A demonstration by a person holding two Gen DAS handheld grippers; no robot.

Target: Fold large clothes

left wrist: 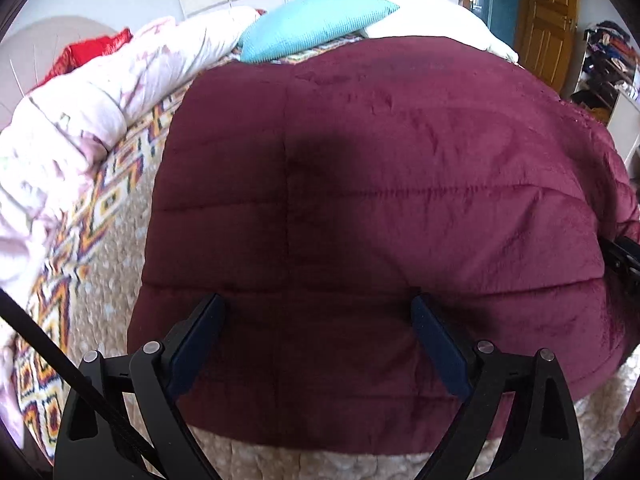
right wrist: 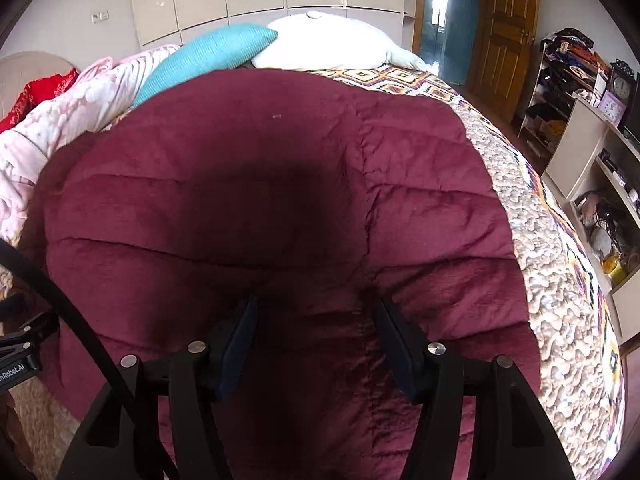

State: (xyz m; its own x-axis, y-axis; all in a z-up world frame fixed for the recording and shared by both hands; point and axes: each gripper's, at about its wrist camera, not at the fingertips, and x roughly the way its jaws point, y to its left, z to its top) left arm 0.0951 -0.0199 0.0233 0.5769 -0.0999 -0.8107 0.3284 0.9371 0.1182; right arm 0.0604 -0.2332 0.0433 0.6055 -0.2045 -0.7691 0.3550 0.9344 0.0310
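The quilted maroon garment lies spread on the bed, filling the middle of both views, its plush surface crossed by stitched channels; it looks like a padded coat or robe already doubled into a broad block, though no sleeve or collar shows clearly enough to say which. In the left wrist view its near edge runs along the lower part of the frame, with pale textured bedspread showing below and to the left of it. In the right wrist view the garment's right edge curves down the right side of the frame against the patterned bedspread.

The left claw hangs above the garment with its jaws wide apart and nothing between them. The right claw stands partly open, narrower than the left, over a raised ridge of the cloth; its pads do not appear to press on anything, so I judge it empty. At the right edge of the left wrist view a dark piece of the other tool shows beside the garment.

My reading is that one fold is laid down and both claws are free between folds. The next move would call for taking the near edge at two spaced points, through all layers, and carrying it evenly towards the upper part of the frame, where a turquoise cushion, a white pillow and a pink duvet lie beyond the garment.
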